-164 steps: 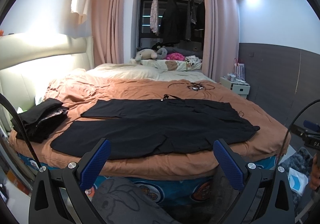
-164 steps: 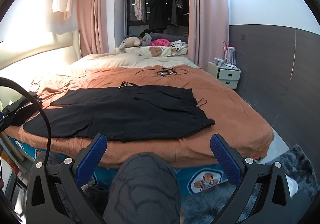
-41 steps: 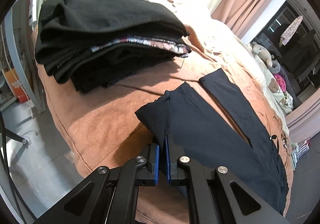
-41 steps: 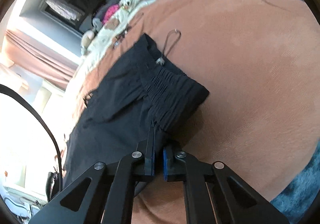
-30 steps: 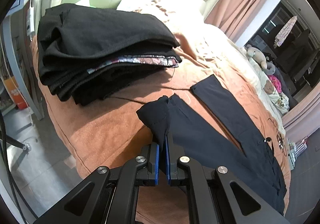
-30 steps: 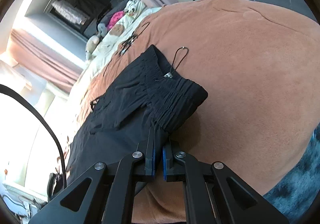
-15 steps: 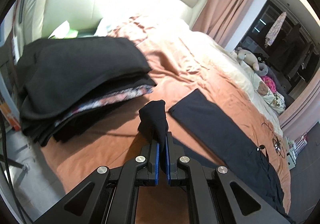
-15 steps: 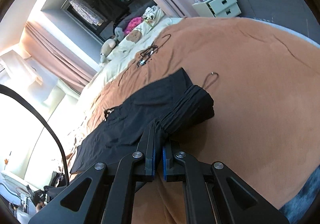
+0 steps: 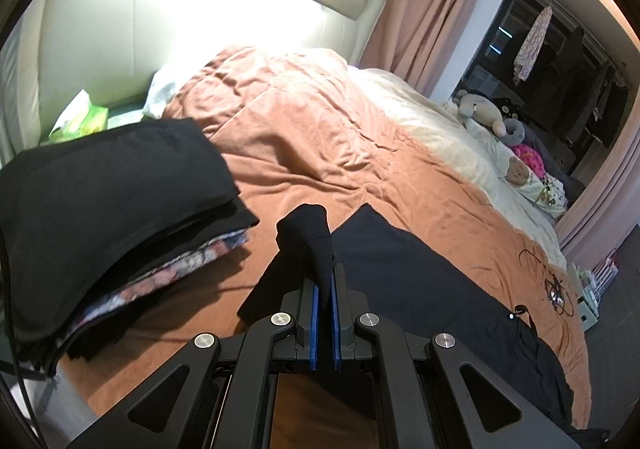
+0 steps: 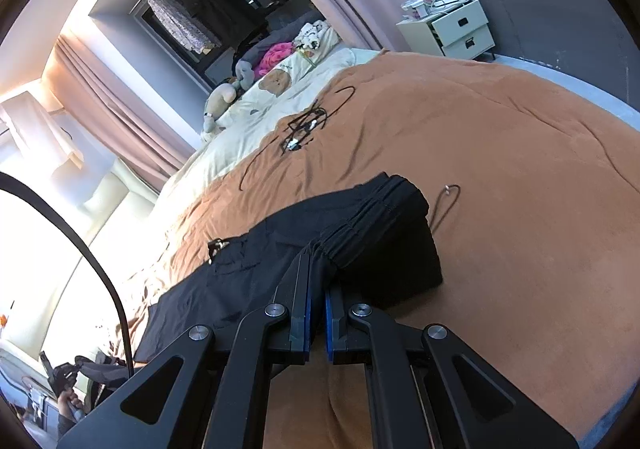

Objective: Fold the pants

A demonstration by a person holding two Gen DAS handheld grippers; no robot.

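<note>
Black pants (image 9: 420, 281) lie across the orange blanket (image 9: 320, 137). My left gripper (image 9: 324, 289) is shut on the hem of the near leg (image 9: 308, 233) and holds it lifted off the bed. The far leg lies flat beyond it. In the right wrist view my right gripper (image 10: 316, 289) is shut on the near corner of the elastic waistband (image 10: 372, 217), which is raised and curled over the rest of the pants (image 10: 240, 281).
A stack of folded dark clothes (image 9: 100, 201) sits left of the lifted hem. Black hangers and cords (image 10: 304, 125) lie on the blanket beyond the pants. A loose hook (image 10: 448, 197) lies by the waistband. Plush toys (image 9: 488, 117) and a nightstand (image 10: 452, 29) stand farther off.
Both grippers have risen and carried their pants edges up and toward the far side of the bed. The near leg and waistband are now lifted higher off the blanket.
</note>
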